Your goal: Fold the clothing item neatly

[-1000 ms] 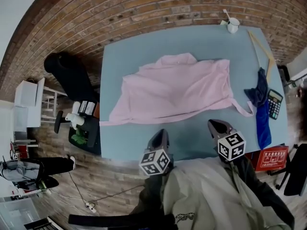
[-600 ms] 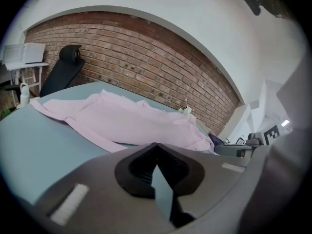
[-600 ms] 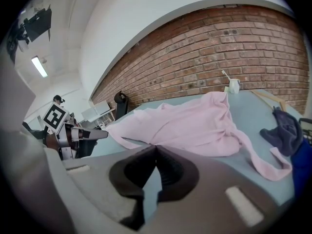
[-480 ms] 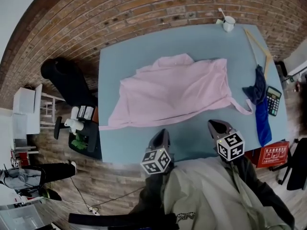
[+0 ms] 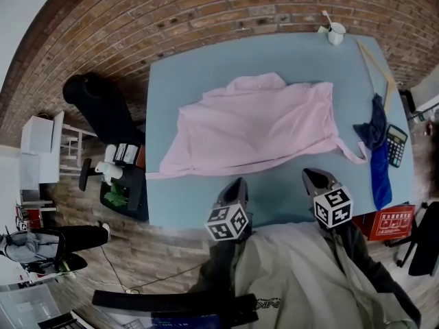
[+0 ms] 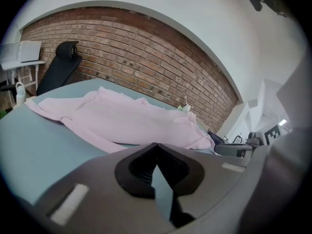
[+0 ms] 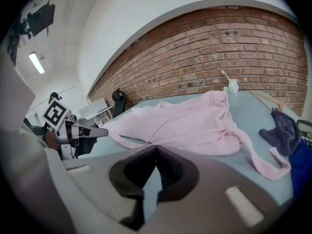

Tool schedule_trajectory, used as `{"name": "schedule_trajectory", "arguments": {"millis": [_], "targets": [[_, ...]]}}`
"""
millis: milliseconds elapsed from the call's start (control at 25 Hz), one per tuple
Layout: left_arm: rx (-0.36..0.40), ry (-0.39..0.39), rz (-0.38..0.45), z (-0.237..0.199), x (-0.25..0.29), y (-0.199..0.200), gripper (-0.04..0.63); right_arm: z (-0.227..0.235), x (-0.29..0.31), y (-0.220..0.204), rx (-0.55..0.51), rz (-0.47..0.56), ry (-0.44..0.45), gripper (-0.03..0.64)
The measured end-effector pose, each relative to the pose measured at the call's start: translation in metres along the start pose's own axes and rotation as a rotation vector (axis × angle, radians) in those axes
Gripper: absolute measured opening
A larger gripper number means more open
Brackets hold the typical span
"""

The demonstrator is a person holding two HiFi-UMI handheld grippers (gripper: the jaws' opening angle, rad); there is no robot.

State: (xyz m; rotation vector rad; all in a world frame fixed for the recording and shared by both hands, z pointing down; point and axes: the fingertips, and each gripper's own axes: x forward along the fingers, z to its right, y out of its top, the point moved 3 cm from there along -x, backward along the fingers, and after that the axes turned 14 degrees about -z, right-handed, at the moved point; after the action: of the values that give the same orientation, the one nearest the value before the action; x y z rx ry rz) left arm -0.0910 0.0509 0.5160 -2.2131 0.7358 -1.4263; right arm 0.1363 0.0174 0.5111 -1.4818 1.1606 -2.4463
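A pink shirt point(image 5: 257, 125) lies spread and rumpled across the light blue table point(image 5: 295, 190), one sleeve trailing to the left edge and a thin strip point(image 5: 351, 153) curling off its right side. The same pink shirt point(image 6: 122, 123) point(image 7: 187, 123) shows ahead in both gripper views. My left gripper point(image 5: 239, 185) and right gripper point(image 5: 312, 177) hover at the table's near edge, short of the shirt and apart from it. Both are shut with nothing between the jaws. The left gripper point(image 6: 156, 145) and right gripper point(image 7: 155, 147) show their tips closed.
A dark blue cloth point(image 5: 376, 156) and a calculator point(image 5: 396, 146) lie at the table's right edge, with a wooden stick point(image 5: 374, 64) beyond. A white cup point(image 5: 335, 34) stands at the far right corner. A black chair point(image 5: 99, 108) stands left of the table, a brick wall behind it.
Only the head view has shifted slightly; the shirt and both grippers stay where they were.
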Motion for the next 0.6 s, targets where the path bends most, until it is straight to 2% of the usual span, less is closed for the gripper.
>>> {"name": "schedule_trajectory", "arguments": {"millis": [600], "targets": [[-0.023, 0.000, 0.002, -0.0057, -0.0028, -0.0017, 0.008, -0.0063, 0.0038, -0.0001, -0.014, -0.012, 0.010, 0.003]]}}
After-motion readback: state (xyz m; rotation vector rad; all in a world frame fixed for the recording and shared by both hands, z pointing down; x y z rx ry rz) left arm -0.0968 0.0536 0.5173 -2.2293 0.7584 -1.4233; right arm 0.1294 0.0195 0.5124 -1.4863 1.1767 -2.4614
